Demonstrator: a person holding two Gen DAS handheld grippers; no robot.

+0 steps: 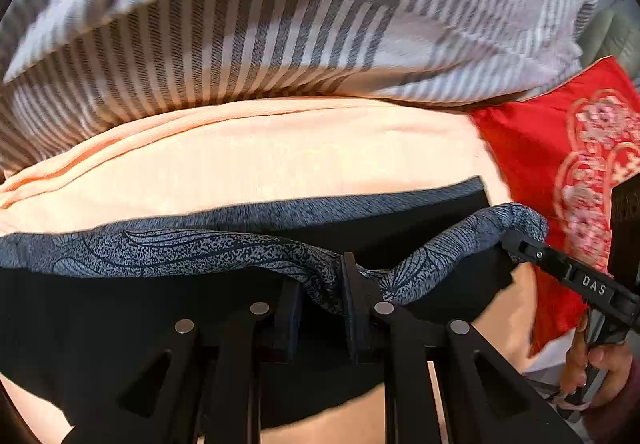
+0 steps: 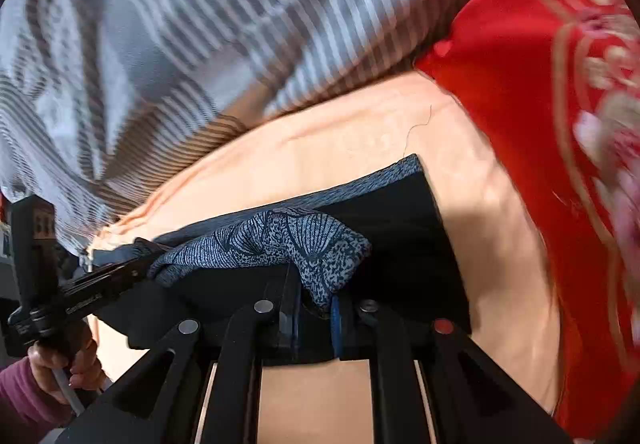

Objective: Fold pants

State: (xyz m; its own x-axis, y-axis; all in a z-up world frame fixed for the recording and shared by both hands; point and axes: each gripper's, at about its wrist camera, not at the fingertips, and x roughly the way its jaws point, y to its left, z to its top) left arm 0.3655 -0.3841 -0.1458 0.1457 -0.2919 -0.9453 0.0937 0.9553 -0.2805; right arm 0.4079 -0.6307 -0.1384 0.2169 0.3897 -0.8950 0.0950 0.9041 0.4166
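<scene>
The pants (image 1: 248, 328), black with a blue patterned waistband, lie on the peach bed sheet (image 1: 256, 151), near the striped duvet (image 1: 248, 23) and a red cushion (image 1: 532, 139) at the right. The left hand-held gripper (image 1: 324, 308) is clenched on the patterned band (image 1: 192, 252), and the right hand-held gripper (image 2: 316, 314) is likewise clamped on the same band further right. Gripping one edge at two spaced points probably keeps it taut and straight, so the raised layer can be carried over the flat black part lying beneath as one even fold rather than bunching in the middle.
</scene>
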